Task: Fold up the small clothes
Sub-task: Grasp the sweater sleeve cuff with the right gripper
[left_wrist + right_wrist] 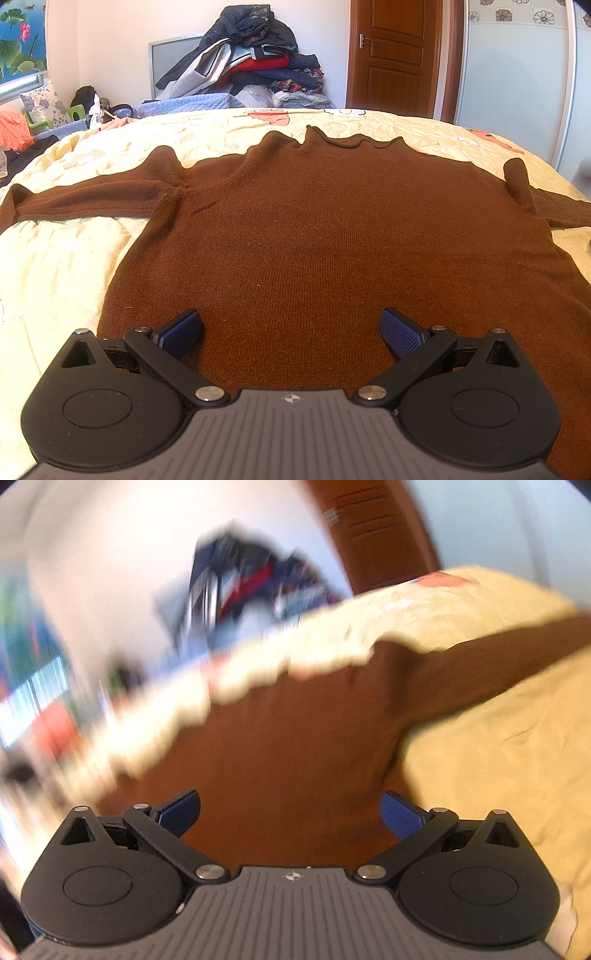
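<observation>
A brown knit sweater (pixel 325 229) lies flat on the bed, collar at the far side, both sleeves spread out to left and right. My left gripper (pixel 291 332) is open and empty just above the sweater's near hem. In the right wrist view, which is blurred and tilted, the sweater (pixel 288 746) shows with its right sleeve (pixel 498 657) reaching to the right. My right gripper (pixel 291 814) is open and empty over the sweater's lower right part.
The sweater lies on a pale yellow quilt (pixel 55 266) that covers the bed. A tall pile of clothes (pixel 255 59) stands against the far wall. A wooden door (pixel 395 55) is at the back right. Clutter and a green chair (pixel 48 118) sit at the far left.
</observation>
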